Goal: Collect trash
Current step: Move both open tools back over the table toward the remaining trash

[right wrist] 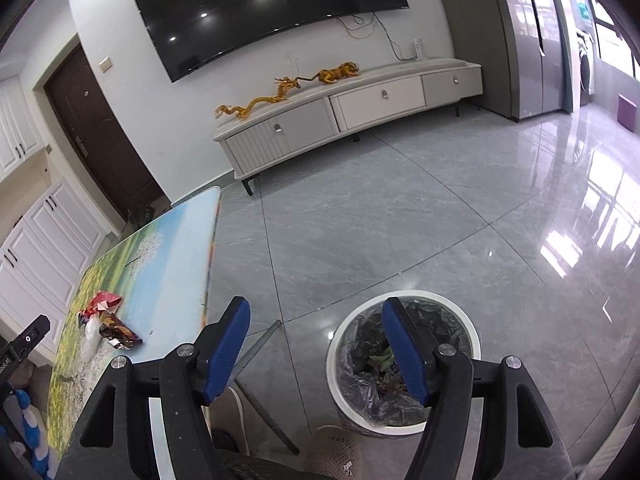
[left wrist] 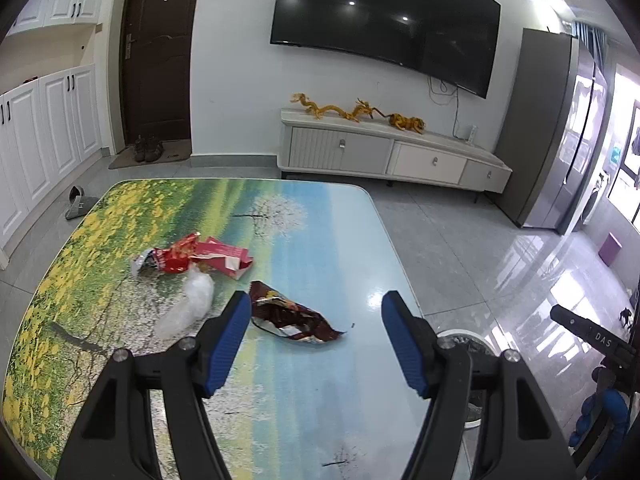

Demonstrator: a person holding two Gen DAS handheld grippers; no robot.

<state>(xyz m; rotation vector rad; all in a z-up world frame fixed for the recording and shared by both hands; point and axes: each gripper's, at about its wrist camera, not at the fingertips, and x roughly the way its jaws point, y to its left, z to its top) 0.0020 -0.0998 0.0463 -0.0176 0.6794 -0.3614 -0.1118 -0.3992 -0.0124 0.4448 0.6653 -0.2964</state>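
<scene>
The table (left wrist: 328, 216) carries a printed landscape top, yellow flowers along one side and pale blue along the other, and stands on a grey tiled floor (right wrist: 400, 208). Against the far wall a long white TV cabinet (left wrist: 384, 152) sits under a wall-mounted television (left wrist: 384, 20), with golden dragon ornaments (left wrist: 340, 110) along its top.

On the floor just beside the table's edge stands a white bin (right wrist: 404, 360) lined with a dark plastic bag; scraps of rubbish lie at its bottom, too small to identify.

Trash on the table lies in a loose cluster near the flowered side. A red wrapper (left wrist: 196, 258), torn open and flattened, lies farthest from the cameras. A crumpled clear plastic bag (left wrist: 188, 308) lies nearer, touching or just beside the red wrapper. A dark brown foil wrapper (left wrist: 292, 318) lies apart to the blue side, crumpled and flat on the surface.

The left gripper (left wrist: 316, 320) hovers above the table with its blue-padded jaws spread wide and nothing between the pads; in its view the brown wrapper lies on the table beyond the gap, close to one fingertip.

The right gripper (right wrist: 316, 322) is positioned above the floor beside the table, one finger over the bin's mouth, jaws likewise wide apart and holding nothing
</scene>
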